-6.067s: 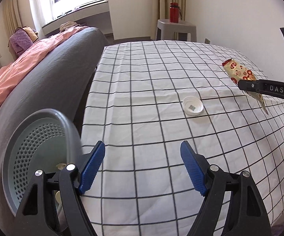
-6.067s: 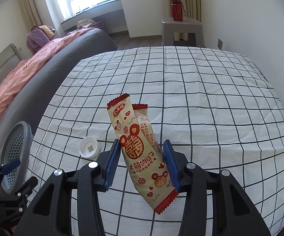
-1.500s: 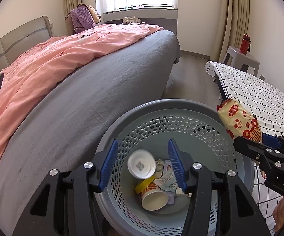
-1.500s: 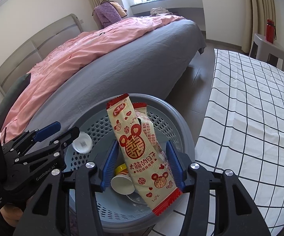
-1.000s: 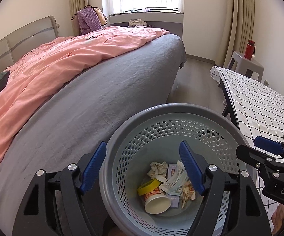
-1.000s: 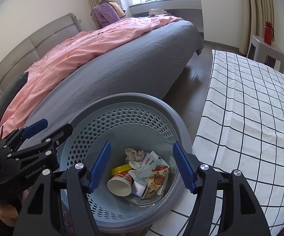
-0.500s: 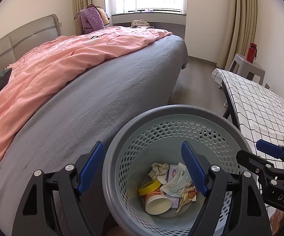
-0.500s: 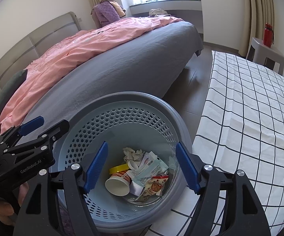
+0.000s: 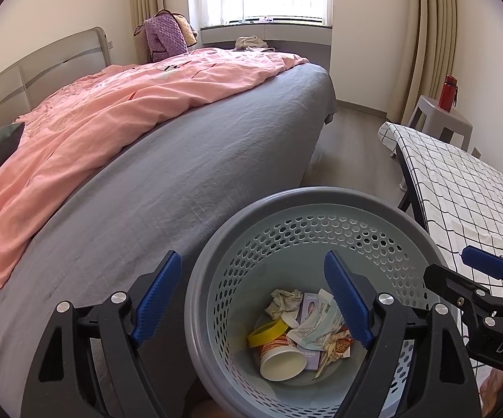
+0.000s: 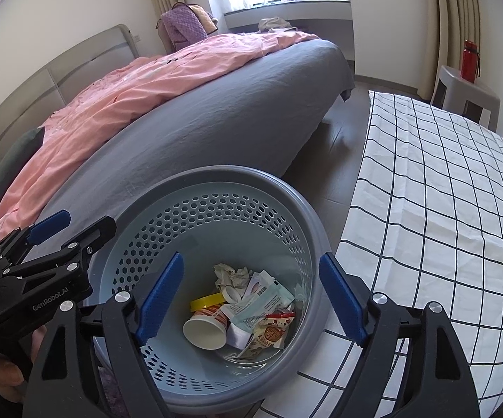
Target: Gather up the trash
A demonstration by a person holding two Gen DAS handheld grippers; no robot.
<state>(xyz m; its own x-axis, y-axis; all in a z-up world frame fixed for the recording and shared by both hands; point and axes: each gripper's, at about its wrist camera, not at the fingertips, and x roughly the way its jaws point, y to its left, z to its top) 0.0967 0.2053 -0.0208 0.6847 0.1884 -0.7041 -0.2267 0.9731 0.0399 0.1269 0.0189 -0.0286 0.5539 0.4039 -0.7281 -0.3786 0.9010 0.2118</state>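
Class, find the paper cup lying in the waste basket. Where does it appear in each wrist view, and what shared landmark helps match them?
Left wrist: paper cup low, right of centre.
Right wrist: paper cup low, left of centre.
Landmark: yellow tape roll just above it.

A round grey waste basket (image 9: 296,205) with a pale, hole-patterned inner wall is seen standing upright on the floor, between a grey-sheeted bed and a checked-cloth table. At its bottom a white paper cup (image 9: 281,358) with a red-printed side is found lying on its side, mouth outward, with a yellow tape roll (image 9: 267,329) just beside it. A crumpled tissue (image 10: 229,273), a pale printed wrapper (image 10: 269,301) and a cream snack packet (image 10: 269,336) with red markings are piled loosely against the cup.
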